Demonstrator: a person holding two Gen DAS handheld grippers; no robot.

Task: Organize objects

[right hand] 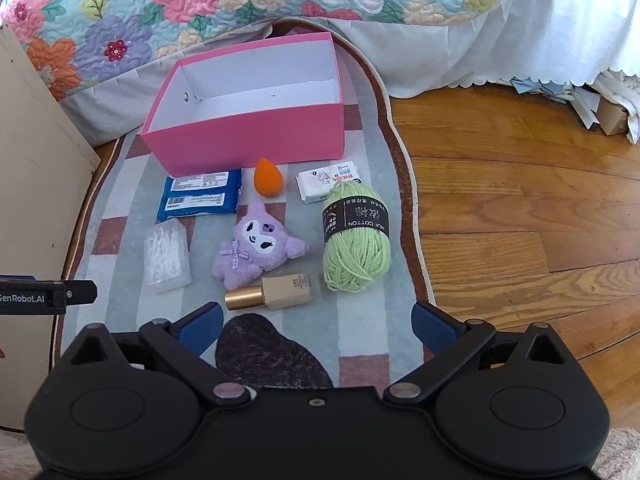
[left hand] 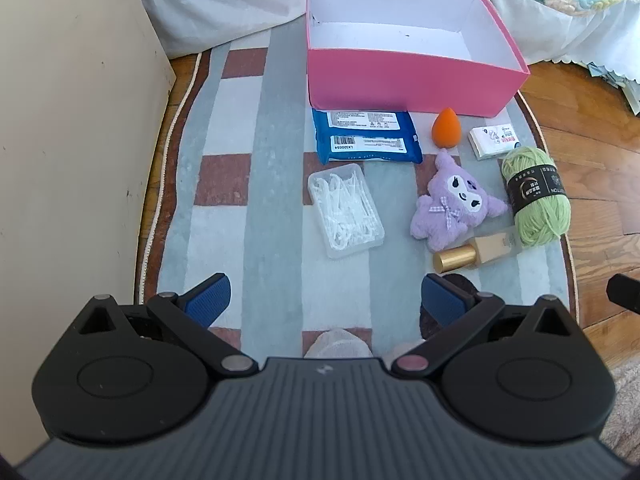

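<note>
On rug (right hand: 360, 320): one pink box (right hand: 244, 140), seven loose items in front — wipes pack (right hand: 200, 196), sponge (right hand: 268, 178), tissue pack (right hand: 328, 180), floss-pick case (right hand: 166, 256), plush (right hand: 256, 246), yarn skein (right hand: 356, 236), foundation bottle (right hand: 276, 292). Left gripper (left hand: 324, 300), right gripper (right hand: 316, 324): fingers spread wide, nothing held.

Both my wrist views are bright with soft daylight, strongest at the right, where the wood floor (right hand: 520, 208) shows a pale sheen. Shadows are faint and short. The fisheye bends straight lines hard near the borders, and the corners go black. The middle is sharp; print on the yarn (right hand: 356, 236) label is readable. No motion blur.
</note>
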